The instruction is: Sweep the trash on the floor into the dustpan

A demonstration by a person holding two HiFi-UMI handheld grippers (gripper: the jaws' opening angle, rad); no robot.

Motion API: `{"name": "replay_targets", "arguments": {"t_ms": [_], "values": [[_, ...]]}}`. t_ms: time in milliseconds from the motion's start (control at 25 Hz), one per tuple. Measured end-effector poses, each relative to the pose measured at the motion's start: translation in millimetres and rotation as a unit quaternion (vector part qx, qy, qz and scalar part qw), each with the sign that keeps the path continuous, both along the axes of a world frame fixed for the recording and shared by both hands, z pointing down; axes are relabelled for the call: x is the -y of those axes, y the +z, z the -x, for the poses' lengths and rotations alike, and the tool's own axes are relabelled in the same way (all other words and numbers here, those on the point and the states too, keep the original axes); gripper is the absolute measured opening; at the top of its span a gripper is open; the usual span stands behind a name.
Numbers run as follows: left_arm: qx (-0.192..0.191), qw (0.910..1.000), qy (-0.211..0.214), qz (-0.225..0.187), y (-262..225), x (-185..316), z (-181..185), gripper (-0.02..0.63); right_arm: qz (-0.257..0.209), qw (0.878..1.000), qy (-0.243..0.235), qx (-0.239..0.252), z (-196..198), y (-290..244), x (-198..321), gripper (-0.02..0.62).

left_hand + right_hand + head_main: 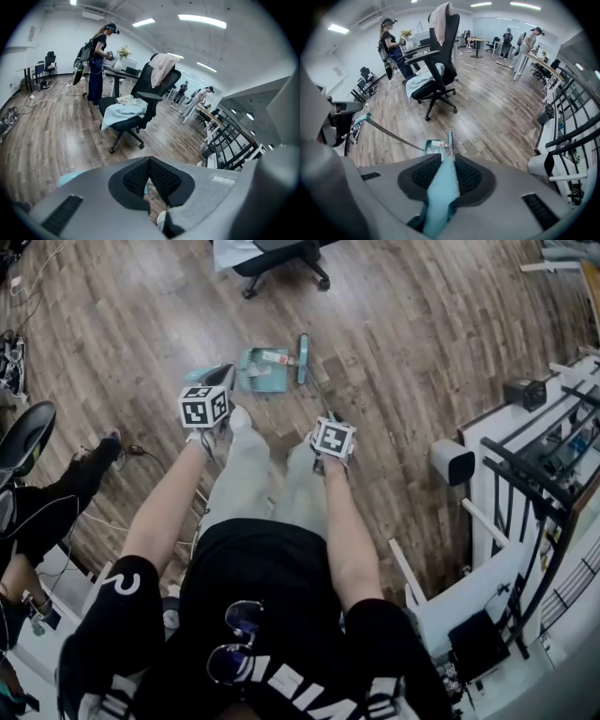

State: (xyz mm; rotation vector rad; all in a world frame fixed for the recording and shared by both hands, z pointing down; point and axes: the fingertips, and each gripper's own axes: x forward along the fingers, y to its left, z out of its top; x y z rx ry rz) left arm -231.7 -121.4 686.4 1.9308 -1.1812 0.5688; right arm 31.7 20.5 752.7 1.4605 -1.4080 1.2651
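Observation:
A teal dustpan (259, 377) stands on the wood floor ahead of my feet, with a small white and red scrap (273, 356) lying in it. The teal broom head (303, 357) rests against the pan's right side. My right gripper (324, 421) is shut on the teal broom handle (440, 197), which runs down to the broom head (450, 139). From the dustpan (431, 150) a long thin handle (389, 133) rises to the left. My left gripper (214, 377) is at its teal top end, pads (159, 176) closed, a teal sliver showing between them.
A black office chair (281, 259) draped with cloth stands beyond the dustpan. A white rack with black rails (525, 465) lines the right side. A seated person's legs (56, 498) and cables are at the left. People stand at desks far off (96, 61).

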Motion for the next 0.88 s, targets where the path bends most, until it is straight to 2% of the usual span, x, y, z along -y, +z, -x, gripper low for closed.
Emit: {"name": "replay_targets", "arguments": {"t_ms": [120,280,400,600,880], "values": [[0.003,1.0,0.006,-0.002,-1.6,-2.7,14.8,-0.002,-0.007,1.0,0.017,0.006,18.2,0.1,-0.5,0.084],[0.008,0.9998,0.015,-0.003,-3.9,-5.7,31.6,-0.002,-0.034,0.997,0.062,0.039,46.9,-4.0,8.3,0.084],[0.01,0.9997,0.021,-0.005,-6.2,-3.7,41.5,-0.002,-0.03,0.997,0.067,0.04,64.3,-4.1,7.5,0.084],[0.009,0.9996,0.025,-0.011,-14.1,-5.5,48.3,-0.002,-0.021,0.997,0.067,0.026,60.6,-10.9,-1.6,0.084],[0.012,0.9996,0.018,-0.017,-32.8,-28.9,50.0,-0.002,-0.024,0.998,0.05,0.013,33.3,-38.5,-19.6,0.084]]}}
